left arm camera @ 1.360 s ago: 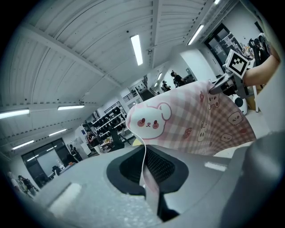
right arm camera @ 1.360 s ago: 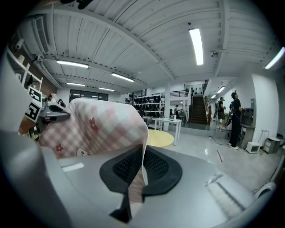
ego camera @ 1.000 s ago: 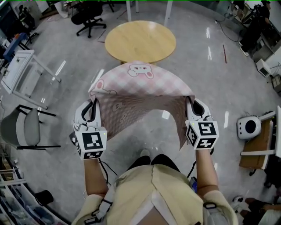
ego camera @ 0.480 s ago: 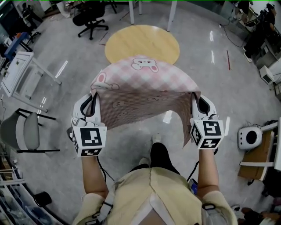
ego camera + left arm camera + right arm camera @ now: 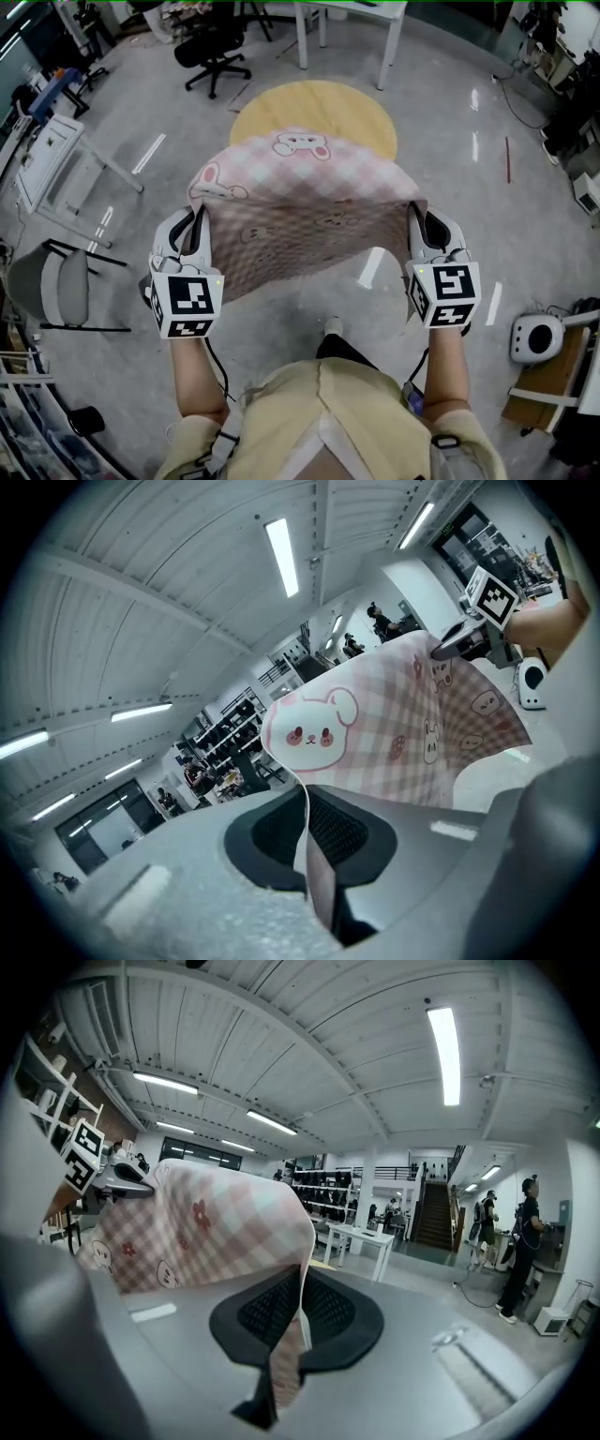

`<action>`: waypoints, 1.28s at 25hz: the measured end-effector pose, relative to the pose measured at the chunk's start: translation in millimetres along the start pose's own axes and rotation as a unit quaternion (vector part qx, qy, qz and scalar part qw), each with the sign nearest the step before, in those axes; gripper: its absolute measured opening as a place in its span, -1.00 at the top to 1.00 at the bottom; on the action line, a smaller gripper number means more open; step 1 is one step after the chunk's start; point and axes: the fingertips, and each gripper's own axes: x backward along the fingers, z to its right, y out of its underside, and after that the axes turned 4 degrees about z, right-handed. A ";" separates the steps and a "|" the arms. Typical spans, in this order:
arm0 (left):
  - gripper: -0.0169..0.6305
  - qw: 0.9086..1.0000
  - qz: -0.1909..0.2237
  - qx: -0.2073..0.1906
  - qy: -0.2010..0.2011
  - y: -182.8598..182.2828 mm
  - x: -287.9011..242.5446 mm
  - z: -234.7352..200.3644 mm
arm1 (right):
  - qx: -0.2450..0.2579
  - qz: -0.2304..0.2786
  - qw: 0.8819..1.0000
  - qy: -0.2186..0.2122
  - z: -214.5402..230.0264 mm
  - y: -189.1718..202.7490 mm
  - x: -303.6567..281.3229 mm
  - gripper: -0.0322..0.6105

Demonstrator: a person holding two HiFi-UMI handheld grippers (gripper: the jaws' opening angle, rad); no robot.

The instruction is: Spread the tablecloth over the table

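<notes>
Pink checked tablecloth billowing in the air above the near edge of the round wooden table, left gripper and right gripper each pinching a near corner of it

Bright ceiling strips, fisheye-warped edges

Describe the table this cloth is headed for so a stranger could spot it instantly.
On the grey floor, just beyond the far edge of the raised pink checked tablecloth, stands the table. It is the only round one, bare pale wood on top, unlike the white-legged desk behind it.
</notes>
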 end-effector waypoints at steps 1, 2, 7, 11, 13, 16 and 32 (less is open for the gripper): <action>0.91 1.000 0.001 -0.002 -0.003 -6.7 -11.5 -3.4 | 0.003 0.004 1.000 -0.001 9.5 -5.7 -12.0 0.88; 0.91 1.000 0.002 -0.005 -0.006 -10.3 -17.6 -5.2 | 0.006 0.009 1.000 -0.002 14.8 -8.7 -19.0 0.88; 0.91 0.999 0.008 -0.027 -0.028 -7.6 -15.8 -4.5 | 0.008 0.031 0.999 -0.007 12.6 -1.6 -24.3 0.88; 0.91 0.998 0.016 -0.038 -0.044 -9.9 -16.3 -5.9 | 0.017 0.048 0.999 -0.006 13.6 -2.3 -27.7 0.88; 0.91 0.998 0.022 -0.042 -0.048 -10.7 -15.8 -6.5 | 0.024 0.053 0.998 -0.004 12.8 -0.8 -26.9 0.88; 0.91 0.996 0.032 -0.056 -0.058 -11.1 -16.7 -8.1 | 0.034 0.061 0.998 0.000 10.3 3.1 -26.4 0.88; 0.91 0.997 0.042 -0.063 0.009 -5.8 -277.9 -105.8 | 0.037 0.020 0.997 0.062 71.1 -23.7 -266.5 0.88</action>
